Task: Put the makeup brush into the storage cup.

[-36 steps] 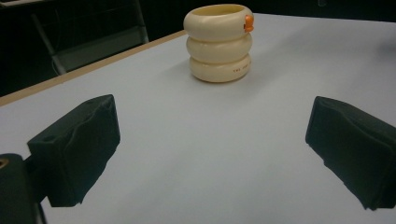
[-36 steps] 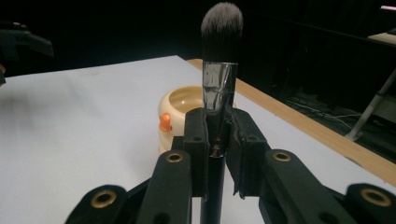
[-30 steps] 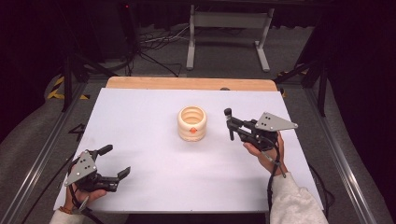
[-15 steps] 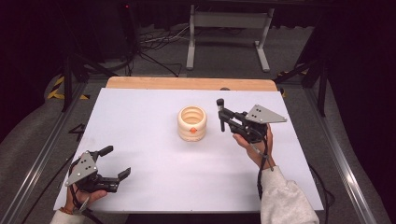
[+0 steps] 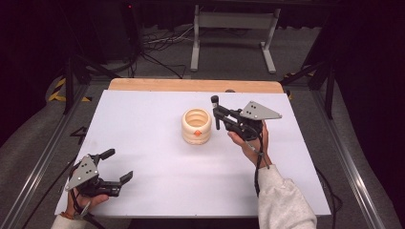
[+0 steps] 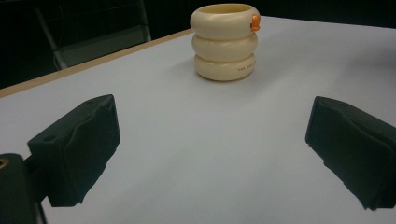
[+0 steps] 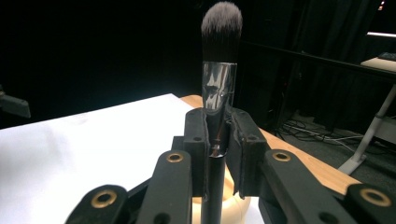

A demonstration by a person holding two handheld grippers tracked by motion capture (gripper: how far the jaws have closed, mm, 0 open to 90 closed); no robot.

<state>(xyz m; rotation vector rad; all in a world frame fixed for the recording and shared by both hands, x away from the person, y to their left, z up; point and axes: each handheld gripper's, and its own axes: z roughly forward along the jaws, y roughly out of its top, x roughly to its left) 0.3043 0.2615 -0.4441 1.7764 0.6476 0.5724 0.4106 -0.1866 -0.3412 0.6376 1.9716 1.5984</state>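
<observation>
While our left gripper (image 5: 112, 167) rests at the near left corner of the table (image 5: 143, 200) with its jaws spread wide and nothing between them, we work with the right gripper (image 5: 216, 113), clamped on a makeup brush (image 7: 219, 93) held upright, bristles on top. Just beyond the handle stands the cream ringed holder (image 5: 196, 126), mid-table. We judge the step to be seating the brush in the holder: center the handle over the opening, keep it vertical, lower straight, and release only once it bottoms out.
</observation>
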